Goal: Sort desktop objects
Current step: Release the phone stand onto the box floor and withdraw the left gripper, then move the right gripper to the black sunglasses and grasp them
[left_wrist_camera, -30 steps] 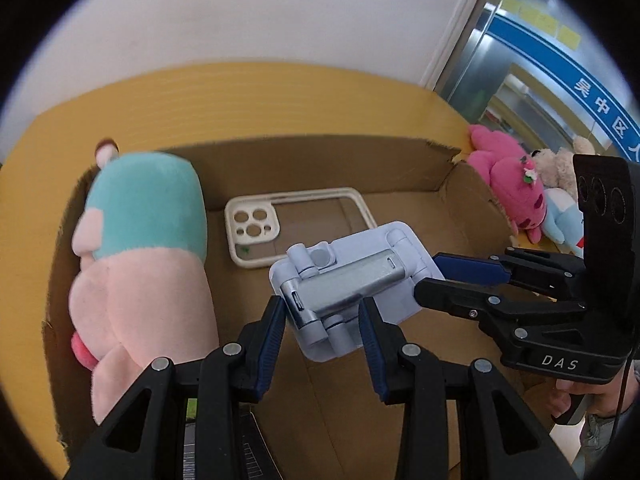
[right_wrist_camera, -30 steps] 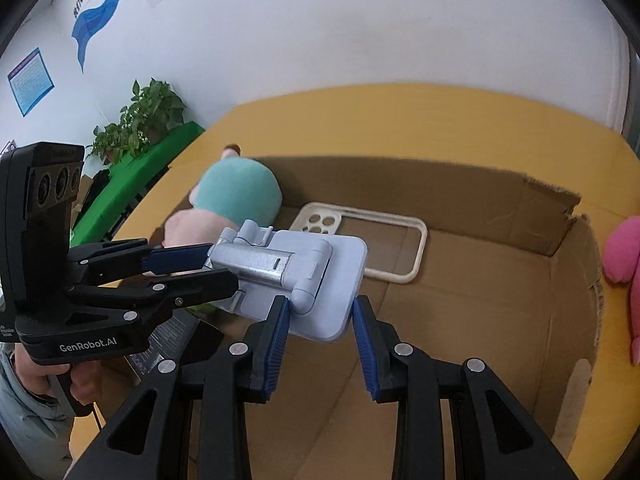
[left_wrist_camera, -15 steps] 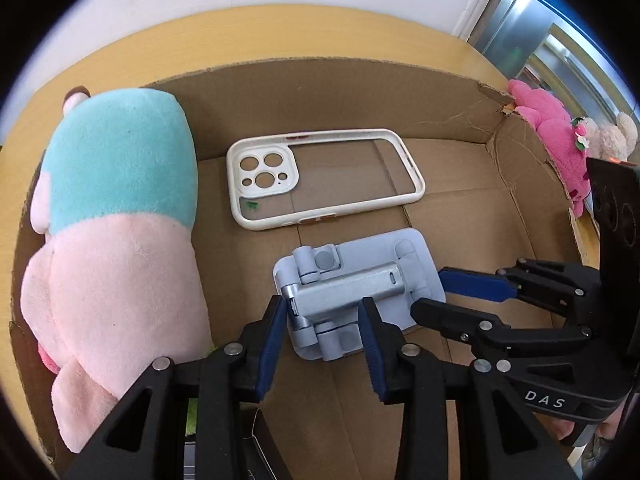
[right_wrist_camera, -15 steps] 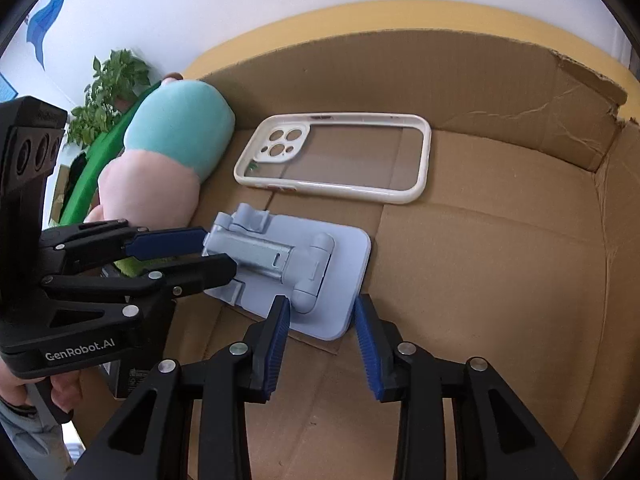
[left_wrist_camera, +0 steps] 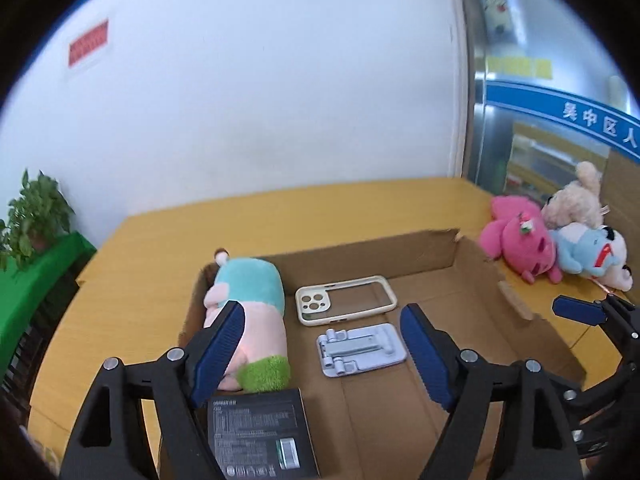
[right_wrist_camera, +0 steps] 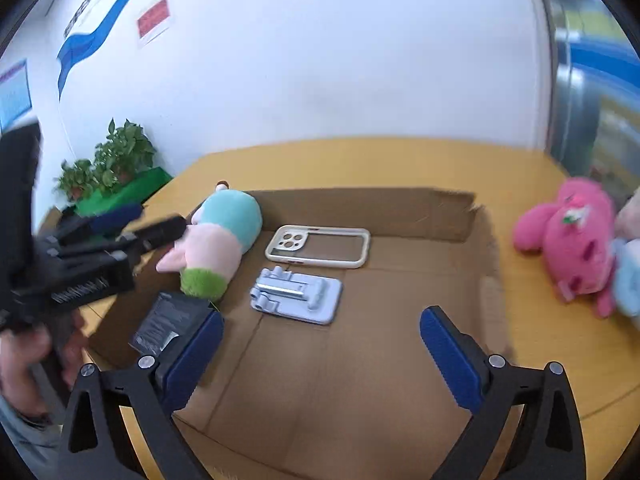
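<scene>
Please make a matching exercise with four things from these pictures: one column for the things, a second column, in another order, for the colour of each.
Things:
1. phone stand
2. phone case
3. flat box with printed text
4. plush toy on the table beside the cardboard box

Colours:
a. black
b. bright pink
c. pale grey-blue
d. cream rim with a clear back

Pairs: 1-c, 2-d, 3-a, 4-b
</scene>
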Available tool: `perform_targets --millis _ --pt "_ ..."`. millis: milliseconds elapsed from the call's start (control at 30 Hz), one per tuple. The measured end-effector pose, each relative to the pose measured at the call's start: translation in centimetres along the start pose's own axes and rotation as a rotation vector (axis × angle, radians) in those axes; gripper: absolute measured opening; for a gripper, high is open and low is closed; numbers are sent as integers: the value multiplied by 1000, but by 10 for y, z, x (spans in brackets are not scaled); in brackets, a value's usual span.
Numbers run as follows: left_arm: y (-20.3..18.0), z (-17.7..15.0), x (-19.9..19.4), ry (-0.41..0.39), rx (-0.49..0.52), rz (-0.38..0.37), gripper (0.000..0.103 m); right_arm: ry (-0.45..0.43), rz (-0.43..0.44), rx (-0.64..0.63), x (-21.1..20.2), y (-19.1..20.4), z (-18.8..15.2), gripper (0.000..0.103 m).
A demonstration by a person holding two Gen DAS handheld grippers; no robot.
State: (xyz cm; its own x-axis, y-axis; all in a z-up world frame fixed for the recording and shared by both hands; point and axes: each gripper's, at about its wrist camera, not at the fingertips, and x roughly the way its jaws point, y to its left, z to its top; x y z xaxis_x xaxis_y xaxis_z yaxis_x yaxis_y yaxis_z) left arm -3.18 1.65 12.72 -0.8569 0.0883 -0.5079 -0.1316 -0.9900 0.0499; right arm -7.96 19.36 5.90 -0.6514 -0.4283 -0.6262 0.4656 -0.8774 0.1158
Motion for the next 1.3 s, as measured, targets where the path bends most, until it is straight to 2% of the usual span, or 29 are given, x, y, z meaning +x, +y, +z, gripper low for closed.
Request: perform_targets --millis 100,200,333,467,600,800,900,1067,1200,1300 --pt "-9 -7 -35 -69 4 20 80 -74 -78 -31 -34 12 -19 101" --pt "-18 -17 -63 -109 -2 27 80 -94 -97 -10 -57 13 -32 101" --pt "-35 -22 -80 -136 9 5 80 -106 -133 -14 -84 14 -45 101" --pt "-36 -27 -85 -116 -32 -17 80 -131 -144 -47 -104 22 -56 102" --pt "-43 -33 -94 -107 -17 7 80 -152 -135 -63 -121 28 -59 102" --pt "-40 -39 -106 -120 -52 8 80 -188 -124 -80 -137 35 -61 102" --pt "-36 -45 -103 -101 -68 2 80 -193 -120 -86 -141 36 -65 102" --pt "-36 -68 -92 -23 -96 -83 80 -132 -120 -39 -137 18 -89 102" --pt "-44 -92 -73 75 -106 -130 80 -10 -119 26 -123 -17 -133 102" --pt "-51 -109 -59 139 -128 -177 80 81 -97 83 -115 -40 -168 97"
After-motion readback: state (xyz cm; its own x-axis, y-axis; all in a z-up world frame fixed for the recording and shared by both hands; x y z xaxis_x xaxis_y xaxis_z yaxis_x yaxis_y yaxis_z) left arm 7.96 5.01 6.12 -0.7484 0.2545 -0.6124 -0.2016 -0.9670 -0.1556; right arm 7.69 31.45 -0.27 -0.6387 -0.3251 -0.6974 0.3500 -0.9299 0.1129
